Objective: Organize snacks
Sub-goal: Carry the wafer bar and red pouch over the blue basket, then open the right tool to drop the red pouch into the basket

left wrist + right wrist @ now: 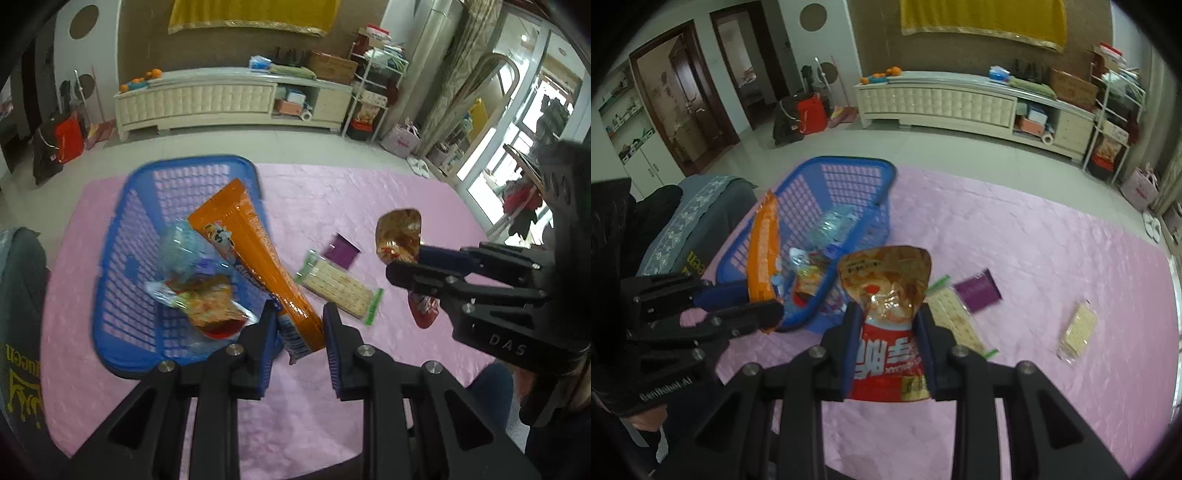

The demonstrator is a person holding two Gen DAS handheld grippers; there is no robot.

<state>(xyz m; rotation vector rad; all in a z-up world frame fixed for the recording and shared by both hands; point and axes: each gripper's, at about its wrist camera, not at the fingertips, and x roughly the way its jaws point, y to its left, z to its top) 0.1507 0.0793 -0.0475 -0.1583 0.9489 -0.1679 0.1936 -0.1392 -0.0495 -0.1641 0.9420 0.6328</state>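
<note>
- Holding a long orange snack pack [258,266] in our left gripper [301,325], we pinch its lower end; the pack leans over the near rim of the blue basket [122,236].
- We pinch a red and gold snack bag [886,314] in our right gripper [888,328], lifted above the pink table [1052,251] cover.
- Inside the basket we see a clear bottle [181,243] and another small snack bag [210,302].
- On the table lie a green-ended cracker pack [338,288], a purple packet [341,251] and a separate clear cracker pack [1078,328], well apart to the right.
</note>
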